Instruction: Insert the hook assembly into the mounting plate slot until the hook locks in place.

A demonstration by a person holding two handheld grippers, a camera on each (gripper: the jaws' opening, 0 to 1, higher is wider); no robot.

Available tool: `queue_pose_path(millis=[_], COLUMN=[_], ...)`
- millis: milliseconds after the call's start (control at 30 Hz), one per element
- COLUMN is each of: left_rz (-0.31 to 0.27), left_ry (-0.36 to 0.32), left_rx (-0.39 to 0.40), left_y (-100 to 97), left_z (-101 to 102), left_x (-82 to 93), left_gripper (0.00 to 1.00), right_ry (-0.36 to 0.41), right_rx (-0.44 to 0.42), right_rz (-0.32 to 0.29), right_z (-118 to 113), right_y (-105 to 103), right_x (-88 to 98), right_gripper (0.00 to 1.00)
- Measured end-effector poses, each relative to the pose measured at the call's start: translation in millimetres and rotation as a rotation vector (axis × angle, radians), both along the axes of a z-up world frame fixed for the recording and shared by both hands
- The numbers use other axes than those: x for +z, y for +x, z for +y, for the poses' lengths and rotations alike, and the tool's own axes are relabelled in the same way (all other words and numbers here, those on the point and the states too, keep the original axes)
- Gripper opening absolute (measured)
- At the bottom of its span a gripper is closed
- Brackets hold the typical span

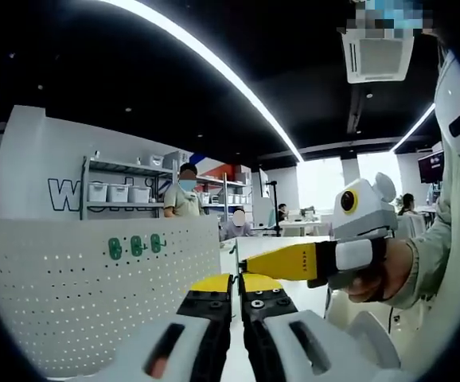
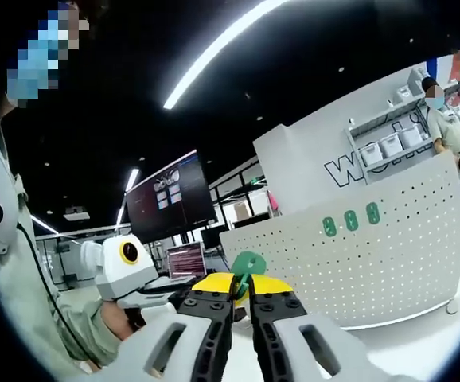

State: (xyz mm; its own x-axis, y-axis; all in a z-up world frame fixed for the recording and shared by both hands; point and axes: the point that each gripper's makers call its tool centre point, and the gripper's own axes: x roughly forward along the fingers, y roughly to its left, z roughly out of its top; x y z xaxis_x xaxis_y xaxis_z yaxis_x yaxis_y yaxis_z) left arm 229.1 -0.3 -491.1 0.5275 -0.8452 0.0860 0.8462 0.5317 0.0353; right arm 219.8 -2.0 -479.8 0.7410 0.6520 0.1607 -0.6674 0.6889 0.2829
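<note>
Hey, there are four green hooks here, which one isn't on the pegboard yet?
The hook pinched in the right tool. It sits apart from the pegboard, while the other three hooks are mounted on it in a row.

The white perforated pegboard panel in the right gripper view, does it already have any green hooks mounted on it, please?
Yes, three green hooks sit in a row on the white perforated pegboard panel, apart from the right tongs.

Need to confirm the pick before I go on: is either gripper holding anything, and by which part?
The right gripper is shut on a green hook, pinched at its lower end, the rounded top sticking up. The left gripper looks shut with nothing between its tips.
</note>
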Motion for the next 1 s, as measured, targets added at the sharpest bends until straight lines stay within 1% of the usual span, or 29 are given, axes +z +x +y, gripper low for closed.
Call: queue_pose_path(millis=[133, 233, 500, 667, 767, 867, 1000], left_rz=[-0.025, -0.019, -0.006, 0.011, 0.026, 0.034, 0.052], left_ry=[0.021, 0.022, 0.02, 0.014, 0.028, 0.023, 0.038], left_rx=[0.011, 0.011, 0.017, 0.018, 0.033, 0.036, 0.048], left_y=[-1.4, -1.3, -1.6, -1.7, 1.0, 1.8, 4.2], left_z=[-0.2, -0.2, -1.6, -1.7, -0.1, 1.4, 4.0], left_x=[-0.3, -1.1, -3.0, -4.0, -7.5, -7.9, -13.0], left_gripper=[0.03, 0.03, 0.04, 0.05, 0.1, 0.12, 0.2], right_ry=[0.006, 0.003, -0.033, -0.033, -0.031, -0.027, -0.026], right_rx=[0.0, -0.001, -0.006, -0.003, -0.005, -0.007, -0.007], right_rz=[0.016, 0.02, 0.009, 0.013, 0.011, 0.012, 0.014], right_z=[0.3, 0.4, 0.4, 0.3, -0.2, -1.1, -2.0], right_y=[0.3, 0.3, -0.7, -0.2, 0.2, 1.2, 2.4], right_x=[-0.8, -1.6, -3.2, -3.8, -3.0, -2.5, -2.4], right_gripper=[0.04, 0.03, 0.02, 0.02, 0.02, 0.02, 0.02])
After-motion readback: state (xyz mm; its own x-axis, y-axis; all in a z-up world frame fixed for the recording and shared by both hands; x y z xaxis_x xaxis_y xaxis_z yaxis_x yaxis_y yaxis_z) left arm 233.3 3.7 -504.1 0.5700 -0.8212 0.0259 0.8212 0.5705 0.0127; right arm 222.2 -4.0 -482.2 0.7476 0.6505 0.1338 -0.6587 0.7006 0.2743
